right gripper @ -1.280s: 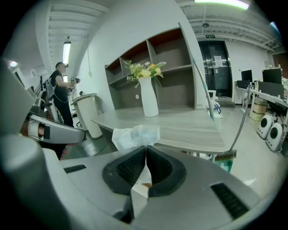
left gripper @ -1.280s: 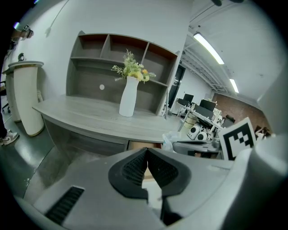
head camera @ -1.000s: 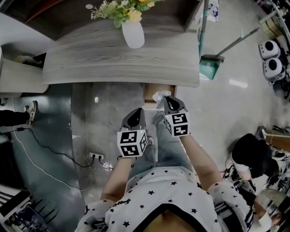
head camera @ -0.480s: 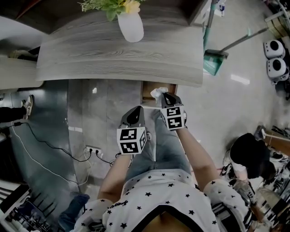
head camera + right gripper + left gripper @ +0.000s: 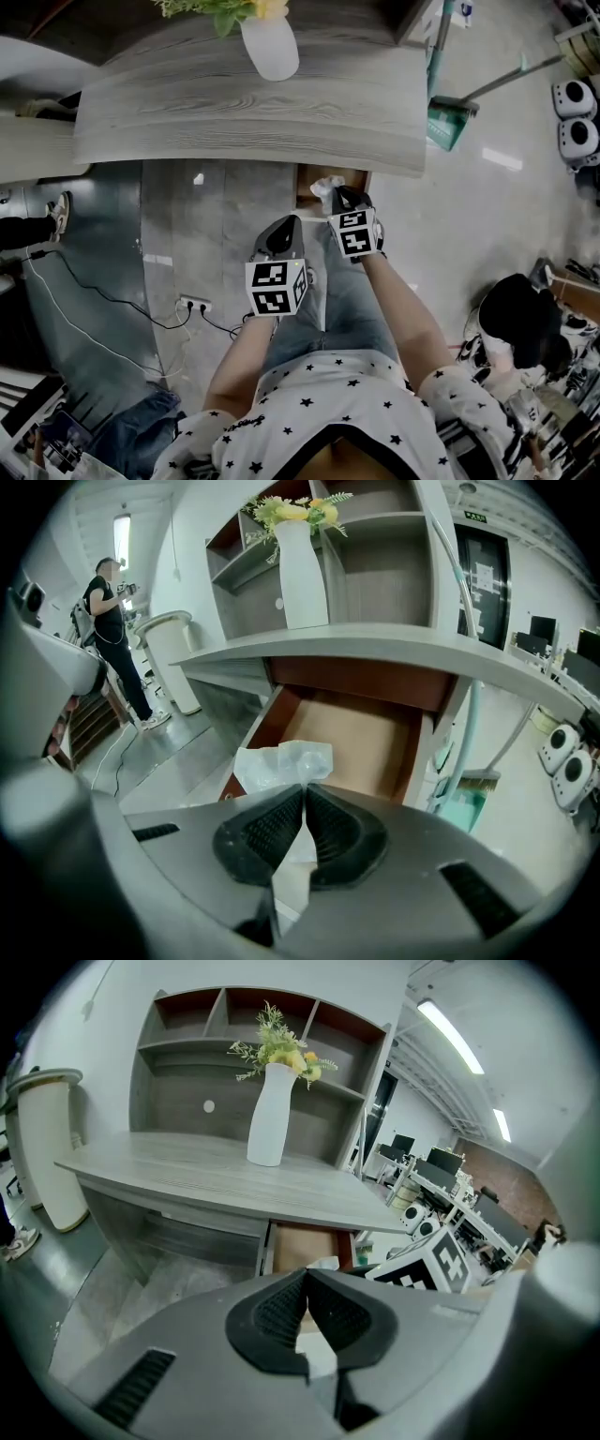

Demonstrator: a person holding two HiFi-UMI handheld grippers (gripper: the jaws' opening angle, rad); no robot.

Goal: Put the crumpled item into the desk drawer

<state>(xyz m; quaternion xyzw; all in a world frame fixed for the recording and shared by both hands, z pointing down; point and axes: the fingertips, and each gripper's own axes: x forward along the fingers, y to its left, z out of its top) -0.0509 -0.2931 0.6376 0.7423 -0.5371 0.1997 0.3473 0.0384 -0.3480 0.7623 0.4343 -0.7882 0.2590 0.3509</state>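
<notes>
Moved: right gripper (image 5: 341, 195) has gone forward toward the desk (image 5: 253, 112), carrying the crumpled item (image 5: 325, 186) from short of the drawer (image 5: 307, 190) to over its front edge. Left gripper (image 5: 288, 223) sits much where it was.
Head view, desk: grey wood top, with a white vase (image 5: 269, 47) of flowers at the back edge.
Head view, drawer: pulled open under the desk's right end, brown inside.
Head view, left gripper: held back over the person's lap, beside and behind the right one.
Left gripper view, jaws: left gripper (image 5: 305, 1283) has its ribbed pads pressed together, nothing between them.
Left gripper view, ahead: open drawer (image 5: 302, 1244); the right gripper's marker cube (image 5: 427, 1260) just to the right.
Right gripper view, jaws: right gripper (image 5: 305, 797) is clamped on the white crumpled item (image 5: 281, 764), which bunches out above the tips.
Right gripper view, item: at the near rim of the drawer (image 5: 361, 738), not yet inside.
Right gripper view, background: a person (image 5: 108, 621) standing far left.
</notes>
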